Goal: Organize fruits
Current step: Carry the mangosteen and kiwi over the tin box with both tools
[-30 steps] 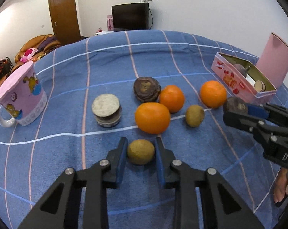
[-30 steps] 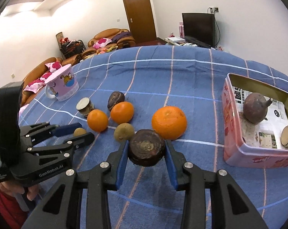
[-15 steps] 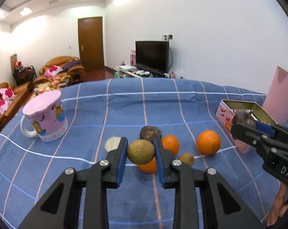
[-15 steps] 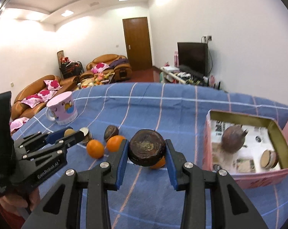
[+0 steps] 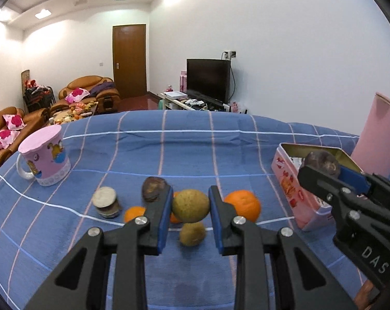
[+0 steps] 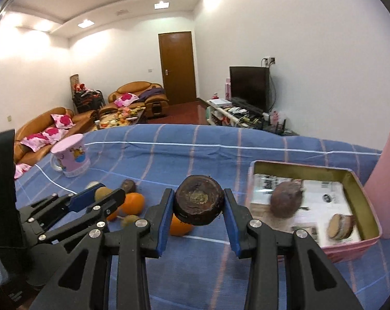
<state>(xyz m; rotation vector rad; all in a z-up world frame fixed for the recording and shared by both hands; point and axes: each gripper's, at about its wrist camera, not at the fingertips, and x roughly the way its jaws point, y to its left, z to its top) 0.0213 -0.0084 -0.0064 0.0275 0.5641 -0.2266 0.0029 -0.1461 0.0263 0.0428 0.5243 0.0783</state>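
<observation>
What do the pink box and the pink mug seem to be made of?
The box: probably thin metal, a printed tin; its inner walls have a dull gold, slightly shiny look and a rolled rim. The mug: probably glazed ceramic, with a smooth surface, printed cartoon pictures and a thick white handle; plastic is also possible.

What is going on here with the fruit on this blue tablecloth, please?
A person is sorting fruit with two handheld tongs. The left tongs are shut on a greenish-brown fruit, held above the table. The right tongs grip a dark brown round fruit, also held up, near the open pink tin, which already holds two pieces. Oranges, another small fruit and a pink mug remain on the cloth.
</observation>
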